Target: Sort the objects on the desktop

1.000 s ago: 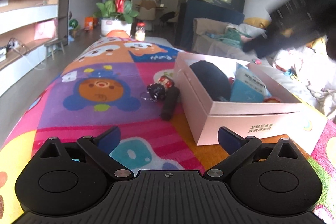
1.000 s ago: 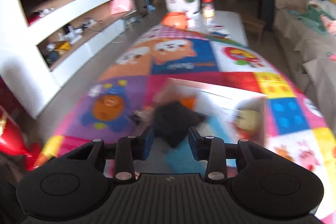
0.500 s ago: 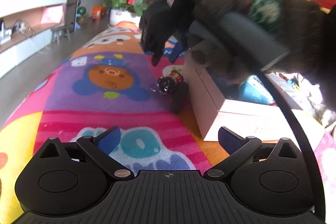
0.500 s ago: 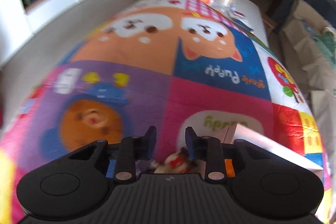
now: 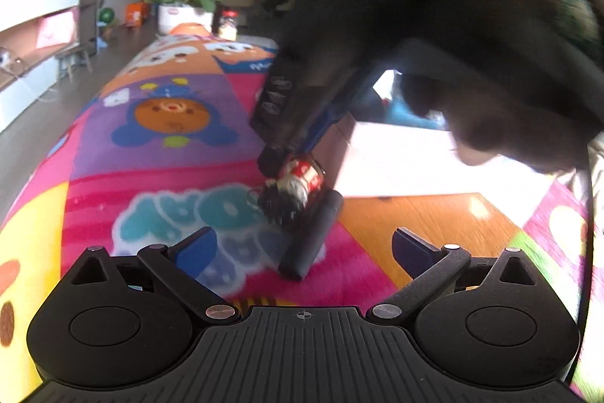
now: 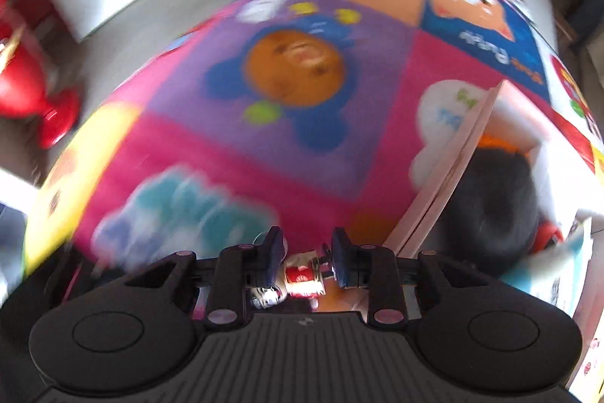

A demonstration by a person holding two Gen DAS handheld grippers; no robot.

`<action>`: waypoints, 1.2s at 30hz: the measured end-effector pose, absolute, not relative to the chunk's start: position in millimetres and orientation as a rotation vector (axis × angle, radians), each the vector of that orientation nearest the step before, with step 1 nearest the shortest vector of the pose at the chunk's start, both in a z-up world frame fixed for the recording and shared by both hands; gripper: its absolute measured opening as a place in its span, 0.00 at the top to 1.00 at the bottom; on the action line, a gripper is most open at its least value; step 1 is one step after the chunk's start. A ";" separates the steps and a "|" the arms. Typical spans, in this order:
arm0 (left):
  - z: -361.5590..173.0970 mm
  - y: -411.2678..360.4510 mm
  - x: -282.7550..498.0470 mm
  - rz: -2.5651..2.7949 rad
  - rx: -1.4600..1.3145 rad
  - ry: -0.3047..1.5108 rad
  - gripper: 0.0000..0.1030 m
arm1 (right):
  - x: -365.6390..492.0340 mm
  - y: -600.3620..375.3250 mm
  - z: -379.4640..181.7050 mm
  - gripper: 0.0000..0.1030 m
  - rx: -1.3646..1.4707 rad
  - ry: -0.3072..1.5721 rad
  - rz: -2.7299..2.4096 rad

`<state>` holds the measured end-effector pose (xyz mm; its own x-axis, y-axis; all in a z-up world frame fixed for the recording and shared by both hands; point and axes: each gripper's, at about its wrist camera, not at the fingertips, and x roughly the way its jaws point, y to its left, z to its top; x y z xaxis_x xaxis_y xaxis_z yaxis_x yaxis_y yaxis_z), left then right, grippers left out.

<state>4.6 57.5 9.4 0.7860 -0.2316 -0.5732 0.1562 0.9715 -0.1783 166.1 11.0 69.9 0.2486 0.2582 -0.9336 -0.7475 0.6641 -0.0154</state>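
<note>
A small red-and-white doll keychain (image 5: 298, 182) lies on the colourful mat beside a black cylinder (image 5: 311, 238), just left of the pink box (image 5: 407, 161). My right gripper (image 5: 290, 153) has come down over the doll. In the right wrist view the doll (image 6: 302, 276) sits between the half-open fingers of the right gripper (image 6: 306, 261); contact is unclear. My left gripper (image 5: 302, 248) is open and empty, low over the mat, close to the cylinder's near end.
The pink box (image 6: 445, 184) holds a black rounded case (image 6: 490, 206) and a teal packet (image 5: 411, 112). A flower pot (image 5: 185, 14) and a jar (image 5: 226, 25) stand at the mat's far end. A red object (image 6: 26, 89) sits on the floor left.
My right gripper swung from above the box down to the doll keychain beside it. The left gripper moved closer to the cylinder and doll.
</note>
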 end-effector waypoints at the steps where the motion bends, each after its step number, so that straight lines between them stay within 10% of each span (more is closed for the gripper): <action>1: 9.4 56.5 1.0 -0.220 -0.119 0.639 0.01 | 154.0 4.4 72.0 0.73 -0.522 1.115 0.755; 8: 10.4 42.3 -13.1 -0.281 -0.079 0.693 0.01 | 100.0 -75.9 102.2 0.69 -0.399 0.937 0.719; 13: 10.8 28.2 -25.7 -0.299 -0.046 0.726 0.01 | 58.2 -148.8 103.0 0.39 -0.311 0.718 0.567; 27: 7.3 24.6 -5.8 -0.057 -0.204 0.667 0.00 | -7.6 -198.3 65.0 0.28 -0.192 0.742 0.694; 33: 22.9 24.5 -4.5 -0.048 -0.269 0.557 0.00 | -12.7 -189.9 58.5 0.31 -0.129 0.859 0.886; 36: 37.0 34.5 -7.6 -0.005 -0.252 0.501 0.00 | -15.1 -177.4 49.7 0.53 -0.133 0.947 0.999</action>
